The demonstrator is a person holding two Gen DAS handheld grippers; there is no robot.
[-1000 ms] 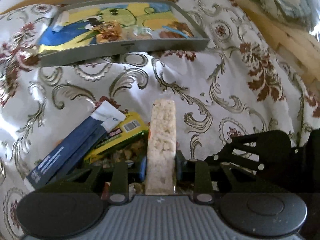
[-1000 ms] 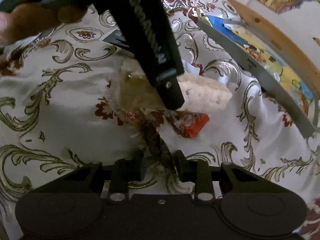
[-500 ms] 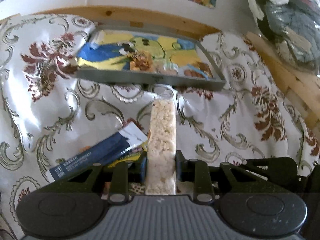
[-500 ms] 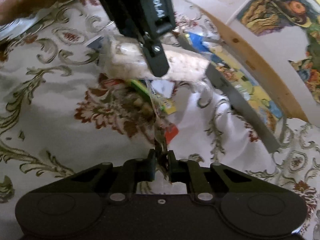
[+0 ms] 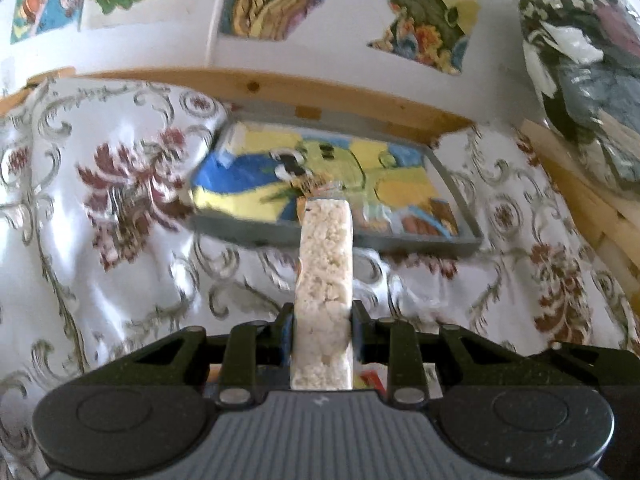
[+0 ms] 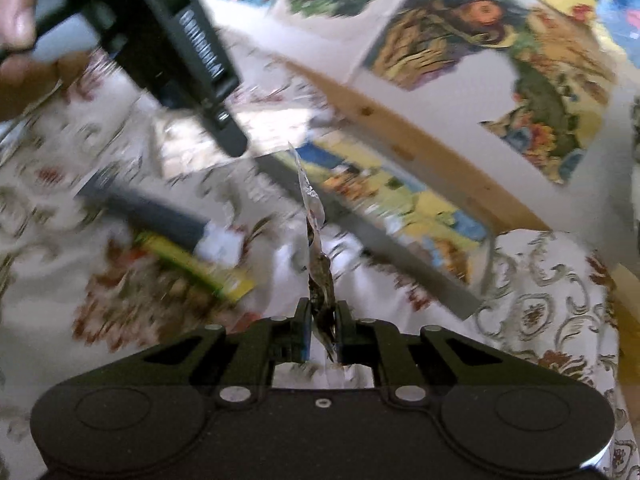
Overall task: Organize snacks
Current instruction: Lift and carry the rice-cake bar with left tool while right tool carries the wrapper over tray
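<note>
My left gripper [image 5: 323,322] is shut on a pale puffed-rice bar [image 5: 325,276] in clear wrap, held off the cloth and pointing at a grey tray [image 5: 400,242] with a colourful picture bottom. My right gripper [image 6: 323,322] is shut on a thin snack packet [image 6: 316,236], seen edge-on, clear at the top and dark brown lower down. The same tray [image 6: 404,256] lies ahead and right of it. On the cloth at left lie a dark blue snack stick [image 6: 160,216] and a yellow-green packet [image 6: 200,266], both blurred.
A white tablecloth [image 5: 120,240] with red and gold scrolls covers the table. A wooden rail [image 5: 280,88] and a wall with pictures stand just behind the tray. The other gripper's black body [image 6: 176,52], held by a hand [image 6: 20,40], crosses the upper left of the right wrist view.
Both grippers have risen from the pile with their snacks and moved toward the tray. The rice bar's tip now overlaps the tray's front edge; the right packet hangs free of the cloth.
</note>
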